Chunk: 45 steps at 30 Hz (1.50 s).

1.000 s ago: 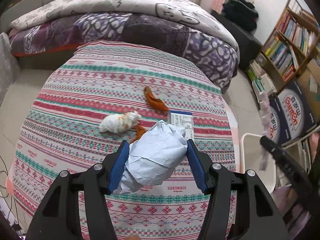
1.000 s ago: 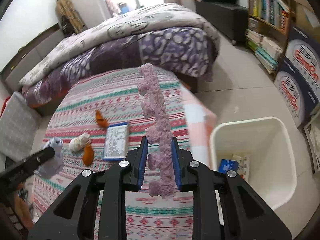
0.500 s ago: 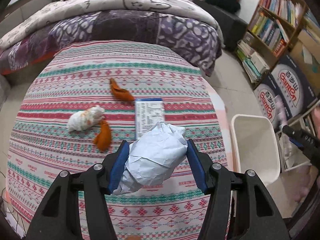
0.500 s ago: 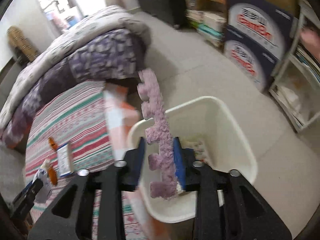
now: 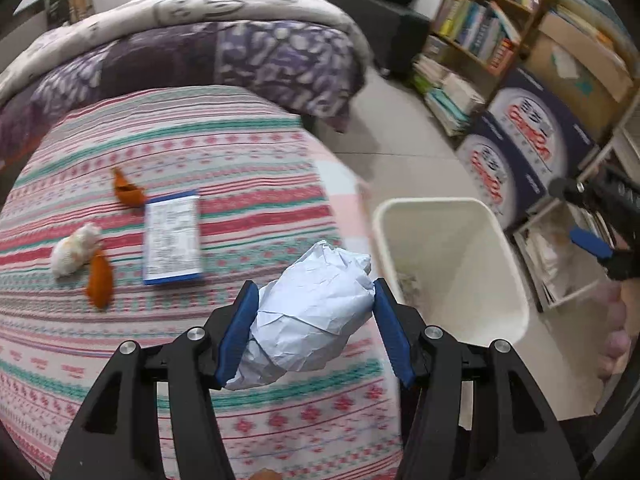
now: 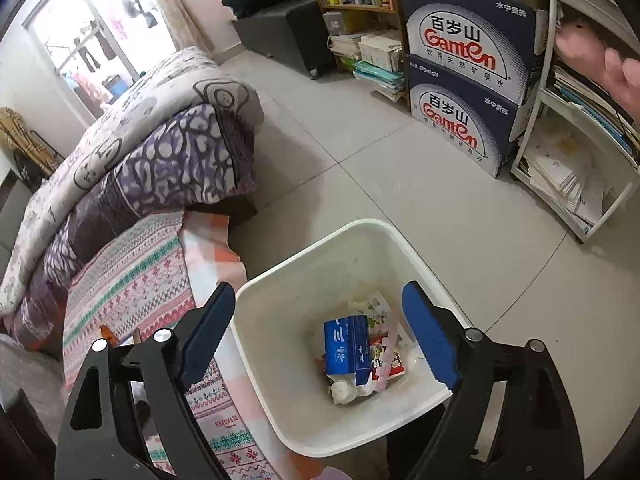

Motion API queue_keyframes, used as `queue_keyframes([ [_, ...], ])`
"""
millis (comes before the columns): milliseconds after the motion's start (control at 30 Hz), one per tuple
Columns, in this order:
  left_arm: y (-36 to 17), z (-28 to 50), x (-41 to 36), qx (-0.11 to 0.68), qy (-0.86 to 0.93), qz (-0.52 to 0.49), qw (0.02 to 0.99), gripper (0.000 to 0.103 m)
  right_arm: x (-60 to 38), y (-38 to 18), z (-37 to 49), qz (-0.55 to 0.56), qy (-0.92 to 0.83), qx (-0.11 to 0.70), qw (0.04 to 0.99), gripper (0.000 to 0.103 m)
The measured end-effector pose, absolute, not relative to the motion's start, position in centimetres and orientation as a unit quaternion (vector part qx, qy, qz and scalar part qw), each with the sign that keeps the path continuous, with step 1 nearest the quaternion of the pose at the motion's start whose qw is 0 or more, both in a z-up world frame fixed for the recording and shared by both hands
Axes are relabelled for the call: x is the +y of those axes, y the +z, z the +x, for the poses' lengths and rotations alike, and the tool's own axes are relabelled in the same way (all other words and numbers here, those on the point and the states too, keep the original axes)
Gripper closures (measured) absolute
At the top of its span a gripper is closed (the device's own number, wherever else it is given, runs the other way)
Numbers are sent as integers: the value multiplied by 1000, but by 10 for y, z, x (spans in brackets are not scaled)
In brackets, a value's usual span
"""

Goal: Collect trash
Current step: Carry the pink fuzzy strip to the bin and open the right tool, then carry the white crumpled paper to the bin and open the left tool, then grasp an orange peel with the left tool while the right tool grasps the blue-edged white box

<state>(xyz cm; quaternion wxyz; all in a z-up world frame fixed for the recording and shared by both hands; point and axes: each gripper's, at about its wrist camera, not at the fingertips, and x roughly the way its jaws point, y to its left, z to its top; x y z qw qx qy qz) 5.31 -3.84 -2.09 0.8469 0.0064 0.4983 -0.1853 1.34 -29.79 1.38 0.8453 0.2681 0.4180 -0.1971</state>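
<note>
Crumpled pale-blue paper ball [image 5: 316, 312] sits clamped between my left gripper [image 5: 314, 330] pads, above the striped patterned bedspread [image 5: 160, 152] near its edge beside the white plastic bin [image 6: 280, 312]. My right gripper [image 6: 320, 336] hangs over the bin, jaws opening, nothing between them. I see a blue carton [image 6: 346, 344] and a pink foam strip [image 6: 386, 354] lying inside.

Striped tablecloth [image 5: 240, 152]: two orange peels [image 5: 128, 194], tissue wad [image 5: 74, 250], packet [image 5: 172, 236].
</note>
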Motion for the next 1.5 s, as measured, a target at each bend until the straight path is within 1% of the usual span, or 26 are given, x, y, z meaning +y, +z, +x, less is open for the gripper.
queue_keyframes([
  [333,-31,41,-91,498,-247,25,831,45,-315,11,8,289,-209,416,836,18],
  [533,-34,39,-117,499,-298,6,814,44,-319,12,8,299,-215,412,833,18],
  [567,-34,38,-119,498,-309,-4,810,43,-320,12,7,302,-216,411,833,18],
  [667,-36,39,-125,503,-341,-46,793,31,-323,13,7,307,-217,408,832,18],
  [733,-33,39,-125,500,-347,-47,792,29,-322,14,8,310,-216,406,832,18],
  [767,-32,39,-124,497,-344,-42,795,26,-321,14,9,310,-215,406,832,17],
  [800,-31,40,-122,496,-338,-38,799,24,-319,14,10,310,-213,407,832,17],
  [1200,-31,65,-53,503,-194,10,842,24,-268,9,34,285,-173,435,837,15],
  [1333,-36,79,-19,521,-127,37,843,24,-240,3,47,266,-153,453,837,14],
  [1500,-56,95,28,568,-65,64,818,24,-212,-6,60,257,-132,475,831,14],
])
